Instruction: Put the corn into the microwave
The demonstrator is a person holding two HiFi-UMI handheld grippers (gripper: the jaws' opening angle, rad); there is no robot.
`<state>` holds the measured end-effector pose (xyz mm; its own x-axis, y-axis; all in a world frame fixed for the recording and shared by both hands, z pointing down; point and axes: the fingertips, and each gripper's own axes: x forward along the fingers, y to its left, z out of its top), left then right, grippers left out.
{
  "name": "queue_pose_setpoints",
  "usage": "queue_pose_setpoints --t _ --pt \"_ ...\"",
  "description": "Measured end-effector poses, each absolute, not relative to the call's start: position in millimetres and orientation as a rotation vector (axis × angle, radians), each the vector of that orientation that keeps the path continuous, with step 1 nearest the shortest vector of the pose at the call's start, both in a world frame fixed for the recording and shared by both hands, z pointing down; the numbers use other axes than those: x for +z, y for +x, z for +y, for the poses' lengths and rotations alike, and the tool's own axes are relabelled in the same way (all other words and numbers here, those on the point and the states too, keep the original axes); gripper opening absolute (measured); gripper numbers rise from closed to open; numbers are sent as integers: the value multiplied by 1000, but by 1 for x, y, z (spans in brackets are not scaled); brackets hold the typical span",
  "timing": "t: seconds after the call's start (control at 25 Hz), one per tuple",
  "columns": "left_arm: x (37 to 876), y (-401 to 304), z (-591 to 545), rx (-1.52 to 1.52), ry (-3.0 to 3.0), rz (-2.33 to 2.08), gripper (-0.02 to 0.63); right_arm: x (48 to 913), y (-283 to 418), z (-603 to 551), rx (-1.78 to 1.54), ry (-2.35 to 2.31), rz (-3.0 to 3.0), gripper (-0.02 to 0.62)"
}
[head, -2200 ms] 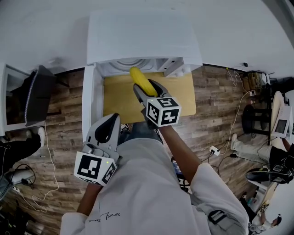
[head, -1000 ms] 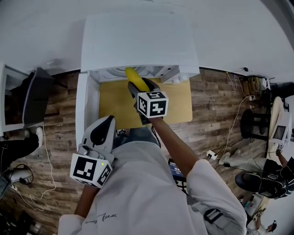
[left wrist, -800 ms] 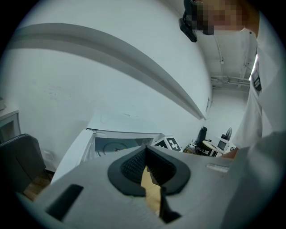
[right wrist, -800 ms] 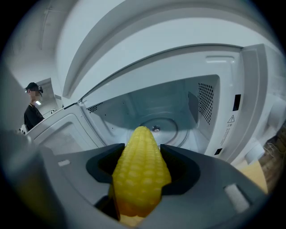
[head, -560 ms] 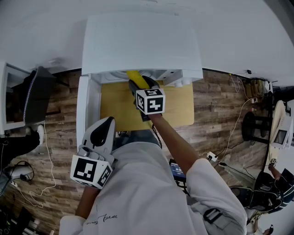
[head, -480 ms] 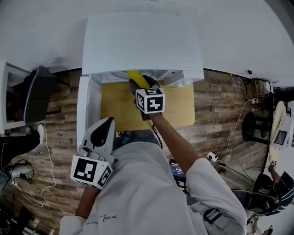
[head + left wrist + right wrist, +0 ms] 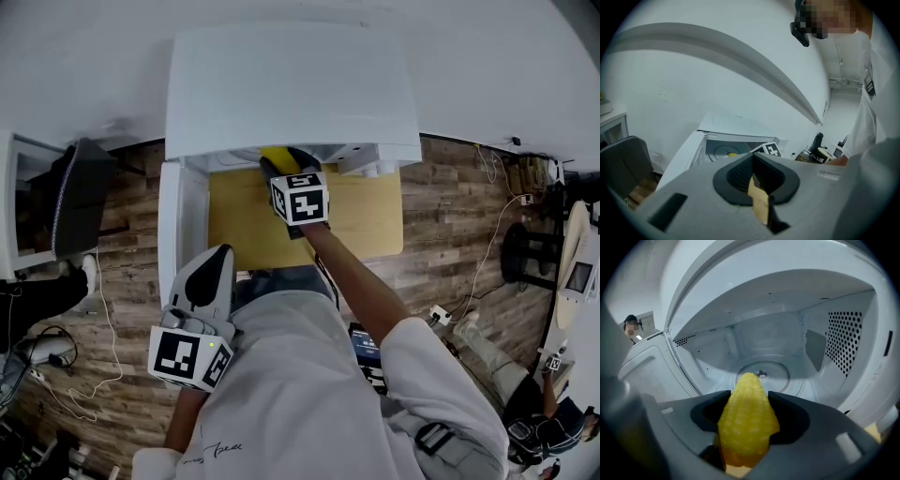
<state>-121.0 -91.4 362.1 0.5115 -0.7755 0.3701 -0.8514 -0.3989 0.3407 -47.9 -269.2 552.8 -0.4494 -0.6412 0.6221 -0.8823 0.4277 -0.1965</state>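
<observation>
While the left gripper (image 7: 214,262) hangs low and well back from the work, its jaws drawn together on nothing, the right gripper (image 7: 747,416) carries the load. Its jaws are closed to the width of a yellow cob of corn (image 7: 746,420) and clamp it on both flanks, with the tapered tip pointing ahead of them. Held lengthwise like this, the cob goes in narrow end first and takes little room in the opening.

The white microwave oven (image 7: 291,84) stands on a pale wooden bench (image 7: 366,216). Its door (image 7: 183,225) is swung wide to the left, which leaves the right arm a straight path in. From the head view, the jaws are tucked just under the oven's front edge and only a sliver of yellow shows.

The right gripper view looks into the cavity. The corn's tip lines up with the round glass turntable (image 7: 761,373), but the cob is in the air at the mouth and rests on nothing.

The carry looks nearly done. What seems left is to reach a little deeper, lower the cob onto the glass and only then part the jaws. Released from any height, a round cob could roll toward the front lip. The left gripper appears parked clear of the door's swing so that it does not crowd the reach.
</observation>
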Motion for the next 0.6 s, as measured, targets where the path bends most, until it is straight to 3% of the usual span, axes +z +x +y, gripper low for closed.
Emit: queue_pose_setpoints --t 0.6 --pt "374 -125 -91 239 2218 -1355 -8 568 -52 -288 642 1274 -2212 264"
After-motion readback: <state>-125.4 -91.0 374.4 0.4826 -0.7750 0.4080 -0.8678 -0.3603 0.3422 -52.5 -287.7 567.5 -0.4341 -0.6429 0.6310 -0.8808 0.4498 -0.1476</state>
